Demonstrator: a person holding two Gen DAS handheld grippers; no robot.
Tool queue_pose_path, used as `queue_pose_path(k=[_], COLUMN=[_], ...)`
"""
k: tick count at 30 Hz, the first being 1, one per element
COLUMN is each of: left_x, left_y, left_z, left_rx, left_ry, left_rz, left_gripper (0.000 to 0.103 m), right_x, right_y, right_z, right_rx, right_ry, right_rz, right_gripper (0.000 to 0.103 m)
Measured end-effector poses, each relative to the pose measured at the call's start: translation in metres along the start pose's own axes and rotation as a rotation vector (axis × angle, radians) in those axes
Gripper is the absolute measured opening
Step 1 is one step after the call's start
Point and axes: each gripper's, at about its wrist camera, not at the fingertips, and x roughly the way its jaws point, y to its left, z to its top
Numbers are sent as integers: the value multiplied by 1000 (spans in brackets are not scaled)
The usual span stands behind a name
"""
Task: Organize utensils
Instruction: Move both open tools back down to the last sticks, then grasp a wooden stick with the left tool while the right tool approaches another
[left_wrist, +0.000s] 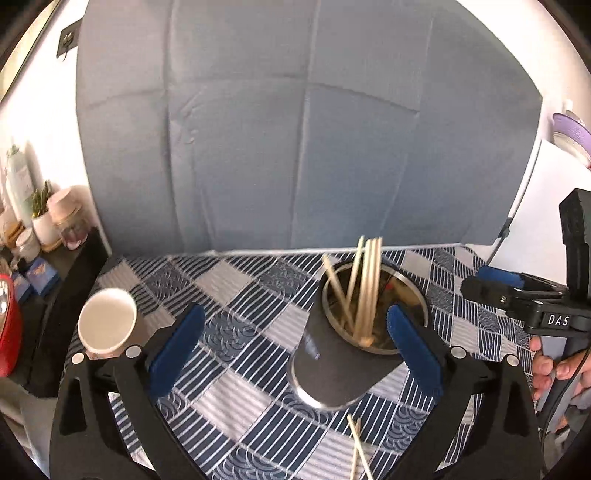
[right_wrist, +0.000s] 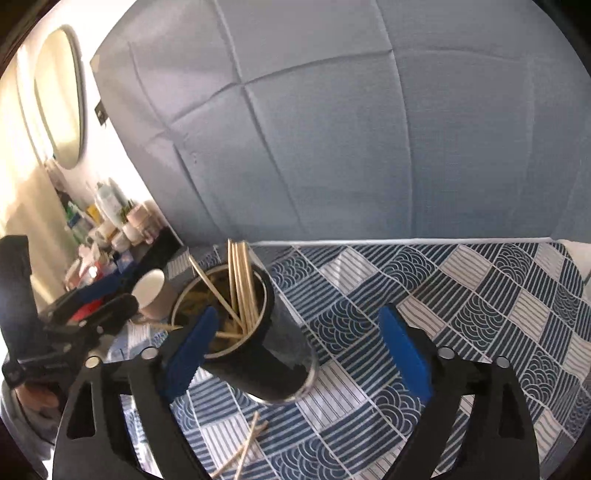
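Left gripper and right gripper, both with jaws spread wide and nothing grasped. Dark holder stands on the checked cloth, between the left pads; chopsticks lean inside it. Loose chopsticks lie before it. Paper cup stands nearby.

Both wrist cams looked steeply down, close over the table. Left faced the holder from its left, right from its right; both shared it.
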Motion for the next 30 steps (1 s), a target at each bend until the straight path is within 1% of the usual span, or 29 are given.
queue_pose_path(k=[3,8,11,15,24,27,30], left_x=[2,2,6,16,32,34,43], left_y=[8,10,10,6,-13,-20,-28], left_z=[-8,-25,-41,-68,-126,-139,-153], left_rx=[-22,2,12,47,103,119,161], left_ry=[47,99,150,239,407,431,483], left_rz=[-16,-19,-29,-51,-93,-98,-103], left_gripper=[97,97,97,97,97,97,97], right_x=[7,16,23,34,53,60,68], right_y=[1,1,2,4,3,5,10], right_z=[-8,-23,-35,-54,-96,-107,-118], right_rx=[-3,15,15,10,16,18,5], right_ry=[52,116,154,222,359,401,444], right_rz=[-22,-27,-32,-42,-64,-65,-64], right_gripper=[87,88,88,88,88,88,88])
